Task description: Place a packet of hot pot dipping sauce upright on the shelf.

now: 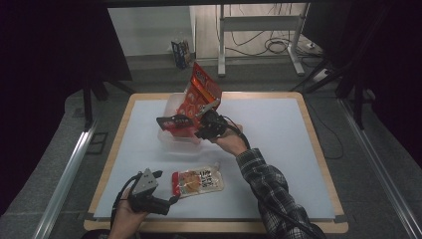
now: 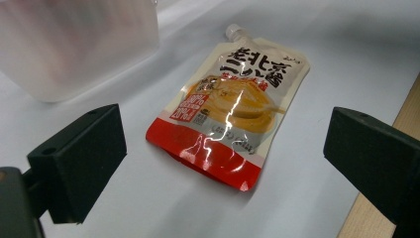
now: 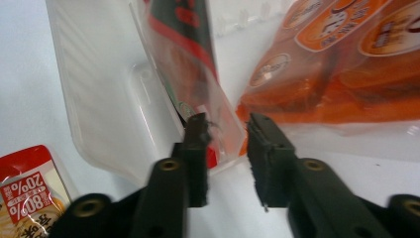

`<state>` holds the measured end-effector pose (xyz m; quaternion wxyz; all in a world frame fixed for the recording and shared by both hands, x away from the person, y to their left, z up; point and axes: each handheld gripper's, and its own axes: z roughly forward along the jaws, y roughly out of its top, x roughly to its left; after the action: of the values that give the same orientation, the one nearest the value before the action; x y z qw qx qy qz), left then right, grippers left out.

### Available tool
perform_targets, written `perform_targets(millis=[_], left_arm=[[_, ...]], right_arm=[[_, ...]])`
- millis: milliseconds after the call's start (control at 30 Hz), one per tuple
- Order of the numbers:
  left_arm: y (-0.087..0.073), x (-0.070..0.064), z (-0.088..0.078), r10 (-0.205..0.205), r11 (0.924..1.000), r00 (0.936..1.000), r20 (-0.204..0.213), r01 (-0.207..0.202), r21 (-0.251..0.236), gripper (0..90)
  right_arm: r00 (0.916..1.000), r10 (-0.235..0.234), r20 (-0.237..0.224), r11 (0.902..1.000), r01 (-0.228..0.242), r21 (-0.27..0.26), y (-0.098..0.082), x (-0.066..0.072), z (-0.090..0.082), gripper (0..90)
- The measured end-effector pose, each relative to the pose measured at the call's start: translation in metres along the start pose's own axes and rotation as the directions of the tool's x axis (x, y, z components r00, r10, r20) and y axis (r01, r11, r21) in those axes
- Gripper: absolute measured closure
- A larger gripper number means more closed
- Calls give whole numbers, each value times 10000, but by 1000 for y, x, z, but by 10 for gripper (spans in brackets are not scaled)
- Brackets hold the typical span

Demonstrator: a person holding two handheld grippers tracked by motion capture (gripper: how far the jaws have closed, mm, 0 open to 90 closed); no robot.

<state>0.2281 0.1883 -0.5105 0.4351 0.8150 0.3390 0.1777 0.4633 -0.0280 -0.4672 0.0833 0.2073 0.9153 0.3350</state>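
Observation:
A clear plastic tub (image 1: 168, 138) stands at the table's middle, with a tall orange-red snack bag (image 1: 201, 87) leaning up out of it. My right gripper (image 1: 195, 130) reaches into the tub from the right. In the right gripper view its jaws (image 3: 225, 121) stand a little apart, open. The clear corner of a dark red-and-black packet (image 3: 188, 44) lies in the gap, and the orange bag (image 3: 337, 64) is to the right. A cream and red sauce pouch (image 1: 198, 181) lies flat near the front edge. My left gripper (image 1: 166, 186) is wide open just left of it, around nothing (image 2: 223, 131).
The white mat (image 1: 278, 139) covers a wooden table whose rim (image 2: 396, 114) runs close by the left gripper. The tub's wall (image 2: 74, 44) stands beyond the sauce pouch (image 2: 233, 104). A desk frame and cables lie on the floor behind the table.

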Motion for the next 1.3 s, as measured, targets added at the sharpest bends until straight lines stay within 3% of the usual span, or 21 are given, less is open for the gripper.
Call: perform_targets(millis=[167, 433, 667, 933, 1300], left_arm=[[-1, -1, 2, 107, 9998, 9999, -71, -106, 181, 29], [-4, 0, 4, 351, 9991, 9991, -234, -345, 264, 17], [-5, 2, 5, 65, 9999, 9999, -153, -63, 127, 8], [-6, 3, 7, 111, 9996, 9996, -255, -104, 274, 5], [-5, 0, 9, 263, 9977, 9994, -204, -250, 626, 14]], right_arm=[[9999, -105, 93, 9999, 105, 31, -7, 4, -5, 532], [9999, -88, 54, 9990, 90, -434, -26, 12, -16, 342], [9998, -104, -162, 9983, 95, -577, -39, 23, -23, 197], [9993, -167, -340, 9981, 147, -592, -54, 34, -29, 95], [9967, 198, -787, 9978, -247, -612, -73, 45, -38, 0]])
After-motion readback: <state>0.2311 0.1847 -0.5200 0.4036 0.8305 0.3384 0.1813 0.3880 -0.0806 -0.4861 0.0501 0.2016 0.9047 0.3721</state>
